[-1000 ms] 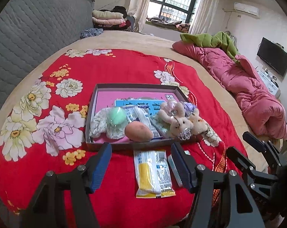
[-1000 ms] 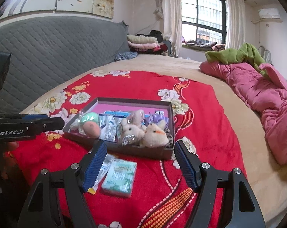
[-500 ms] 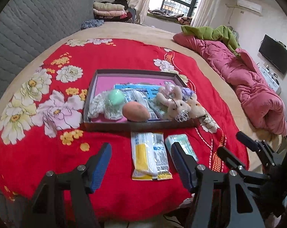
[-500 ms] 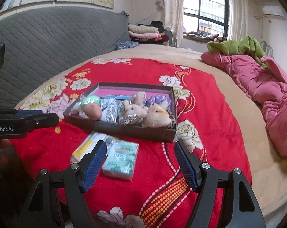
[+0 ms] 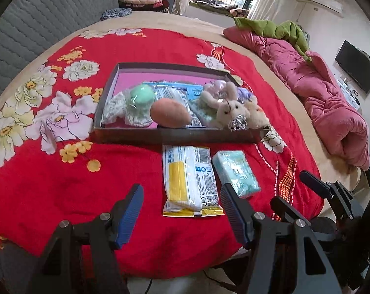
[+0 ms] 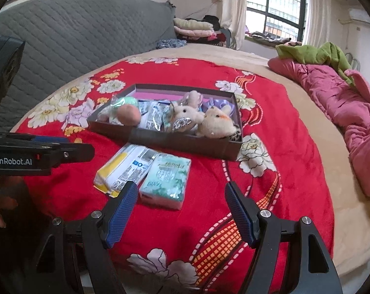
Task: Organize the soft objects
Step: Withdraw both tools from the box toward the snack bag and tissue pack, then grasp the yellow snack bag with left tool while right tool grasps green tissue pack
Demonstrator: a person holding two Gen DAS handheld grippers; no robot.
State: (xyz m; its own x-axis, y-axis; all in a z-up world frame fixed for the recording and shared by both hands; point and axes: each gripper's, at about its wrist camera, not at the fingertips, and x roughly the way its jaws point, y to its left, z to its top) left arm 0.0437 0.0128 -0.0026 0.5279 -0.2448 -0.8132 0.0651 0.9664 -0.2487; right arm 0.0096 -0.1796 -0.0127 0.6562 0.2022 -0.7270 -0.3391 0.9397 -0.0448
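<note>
A dark shallow box [image 5: 175, 136] [image 6: 180, 144] on the red floral blanket holds plush bunnies [image 5: 231, 112] [image 6: 185, 116], an orange sponge egg [image 5: 170, 116] [image 6: 128, 116], a green egg [image 5: 139, 95] and several wrapped packets. In front of it lie a yellow-and-white packet [image 5: 188, 178] [image 6: 122, 169] and a green tissue pack [image 5: 236, 172] [image 6: 166, 180]. My left gripper [image 5: 182, 210] is open and empty just short of the packet. My right gripper [image 6: 181, 213] is open and empty just short of the tissue pack.
The red blanket [image 5: 62, 183] covers a bed with a grey quilted headboard [image 6: 87, 39] at the left. A pink quilt [image 5: 327, 103] and green cloth [image 5: 278, 30] lie at the right. Folded clothes [image 6: 194, 28] sit at the back by the window.
Both grippers have pulled back from the box toward the bed's front edge, so the packet and tissue pack now show in full. Both stay open and empty.
</note>
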